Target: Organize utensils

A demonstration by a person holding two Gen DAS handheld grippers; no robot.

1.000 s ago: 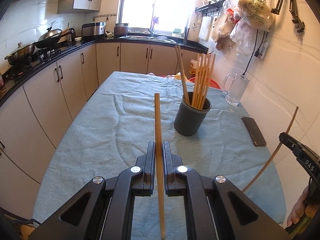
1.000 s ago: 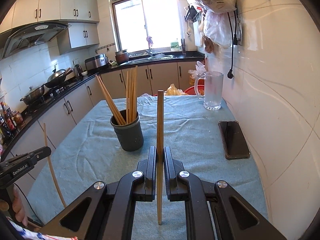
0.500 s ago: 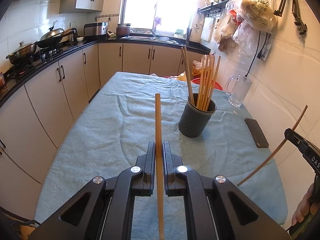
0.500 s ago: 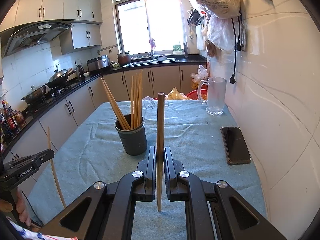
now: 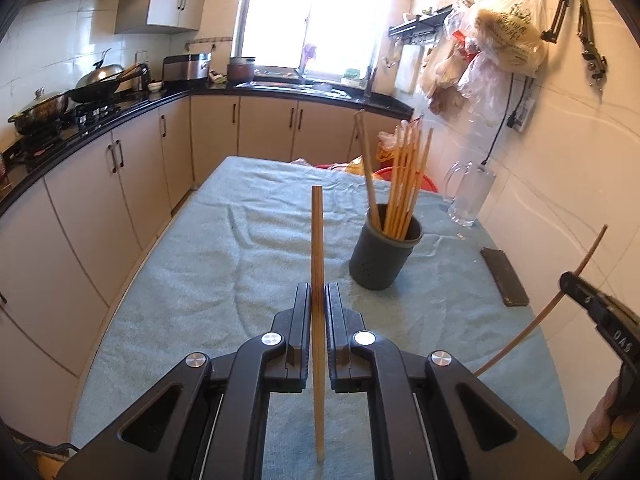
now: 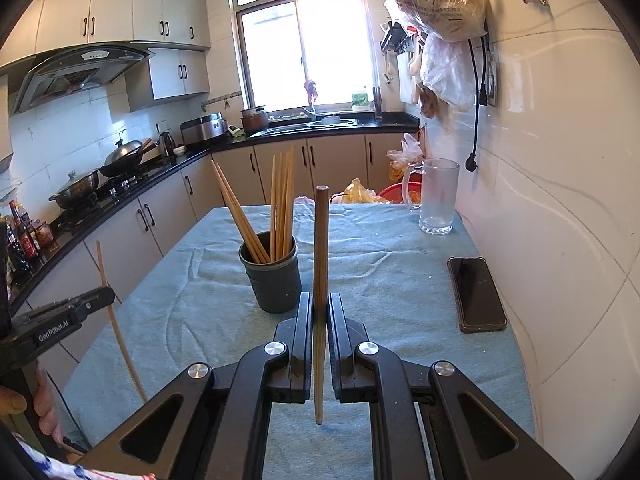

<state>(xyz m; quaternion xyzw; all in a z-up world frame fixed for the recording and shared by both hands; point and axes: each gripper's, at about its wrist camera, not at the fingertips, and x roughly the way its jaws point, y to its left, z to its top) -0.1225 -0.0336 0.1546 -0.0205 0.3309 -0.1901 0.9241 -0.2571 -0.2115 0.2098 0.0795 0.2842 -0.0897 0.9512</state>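
Note:
A dark grey utensil holder (image 5: 385,256) with several wooden chopsticks stands on the teal cloth-covered table (image 5: 224,264); it also shows in the right wrist view (image 6: 274,280). My left gripper (image 5: 318,292) is shut on a wooden chopstick (image 5: 317,240), held upright above the table, left of and nearer than the holder. My right gripper (image 6: 320,300) is shut on a darker wooden chopstick (image 6: 321,240), just right of and nearer than the holder. Each gripper shows at the edge of the other's view: the right one (image 5: 588,304), the left one (image 6: 76,312).
A black phone (image 6: 476,294) lies on the table near the right wall. A glass mug (image 6: 438,196) stands at the far right corner. Cabinets and a stove with pans (image 5: 60,104) run along the left. Bags (image 6: 438,0) hang on the right wall.
Both grippers have drawn back and risen slightly with their chopsticks; the holder looks a little farther and lower in both views. Both stay shut.

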